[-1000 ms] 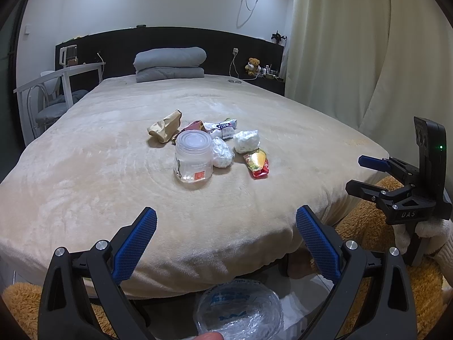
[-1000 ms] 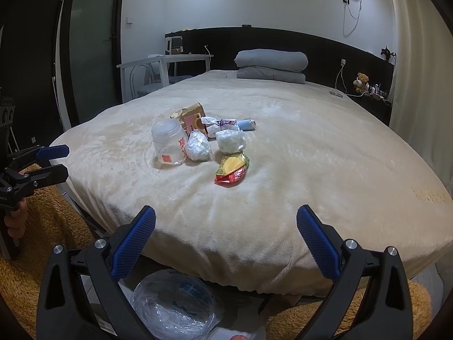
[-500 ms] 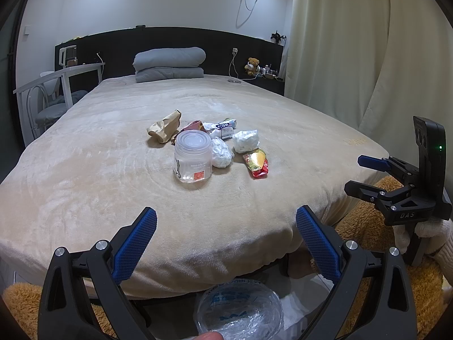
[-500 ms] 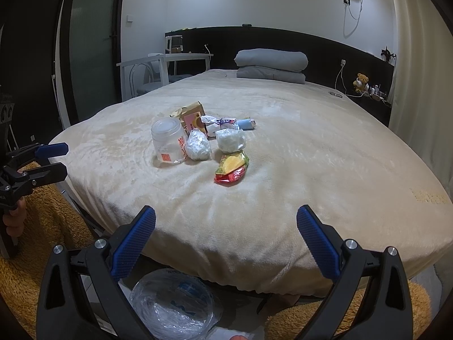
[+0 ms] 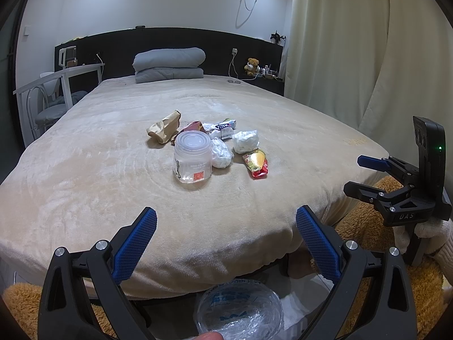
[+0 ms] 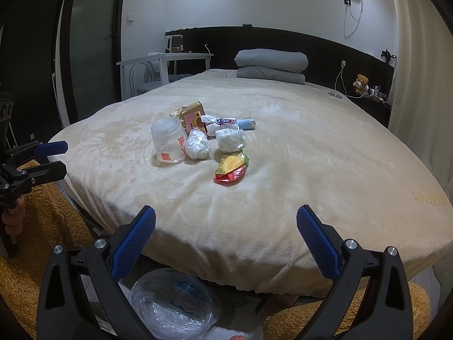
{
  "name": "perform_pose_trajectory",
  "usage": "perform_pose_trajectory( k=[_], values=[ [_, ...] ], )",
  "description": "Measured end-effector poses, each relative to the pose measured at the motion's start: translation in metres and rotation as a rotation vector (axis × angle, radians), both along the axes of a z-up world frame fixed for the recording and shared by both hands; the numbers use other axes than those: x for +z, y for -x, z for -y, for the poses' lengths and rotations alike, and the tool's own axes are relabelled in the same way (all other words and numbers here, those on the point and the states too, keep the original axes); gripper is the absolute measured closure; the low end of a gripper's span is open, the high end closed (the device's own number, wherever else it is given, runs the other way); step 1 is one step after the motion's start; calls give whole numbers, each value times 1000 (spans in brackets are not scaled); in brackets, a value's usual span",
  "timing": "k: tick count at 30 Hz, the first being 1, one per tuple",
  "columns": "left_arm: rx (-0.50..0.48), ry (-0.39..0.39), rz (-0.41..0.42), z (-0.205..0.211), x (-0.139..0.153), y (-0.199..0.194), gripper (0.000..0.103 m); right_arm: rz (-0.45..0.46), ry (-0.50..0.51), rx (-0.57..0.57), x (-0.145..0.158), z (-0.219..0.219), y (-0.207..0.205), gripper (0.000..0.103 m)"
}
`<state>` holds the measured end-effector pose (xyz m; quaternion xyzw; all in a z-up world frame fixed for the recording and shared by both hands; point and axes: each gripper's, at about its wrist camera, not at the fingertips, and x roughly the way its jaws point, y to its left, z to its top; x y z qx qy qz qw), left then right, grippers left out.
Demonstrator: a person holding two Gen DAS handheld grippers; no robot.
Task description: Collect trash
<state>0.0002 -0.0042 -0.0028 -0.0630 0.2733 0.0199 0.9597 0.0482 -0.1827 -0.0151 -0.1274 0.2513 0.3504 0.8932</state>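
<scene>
Ahead of the left gripper (image 5: 225, 228), well beyond its blue pads, a clear plastic jar (image 5: 192, 159) bears an orange label too small to read; just right of it lie a crumpled white wad (image 5: 221, 153) and a red-and-yellow snack wrapper (image 5: 256, 163); the right gripper (image 5: 359, 174), off to the right, reads "DAS" on its body; the left jaws stand spread wide and hold nothing; below them sits a clear plastic bag (image 5: 239, 308) with blue print; the trash rests on a beige blanket (image 5: 99, 175) over a bed.

Forward of the right gripper (image 6: 226, 228), the jar (image 6: 168, 140) shows red characters, unreadable; its jaws also stand wide apart, empty; the snack wrapper (image 6: 232, 167) lies nearest them; the left gripper (image 6: 58, 157) hangs at the left edge; a grey folded quilt (image 6: 271, 65) lies against a dark headboard (image 6: 325, 48).
</scene>
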Motion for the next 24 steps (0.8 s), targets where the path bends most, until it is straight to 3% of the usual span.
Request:
perform_pose_trajectory(
  k=[12,24],
  values=[
    [-3,-7,10,0,3,0,6,-4,-26,-13,6,8,-3,4],
    [9,73,13,-11,4,-9,6,-57,-55,-25,15,9,-18,4]
  ],
)
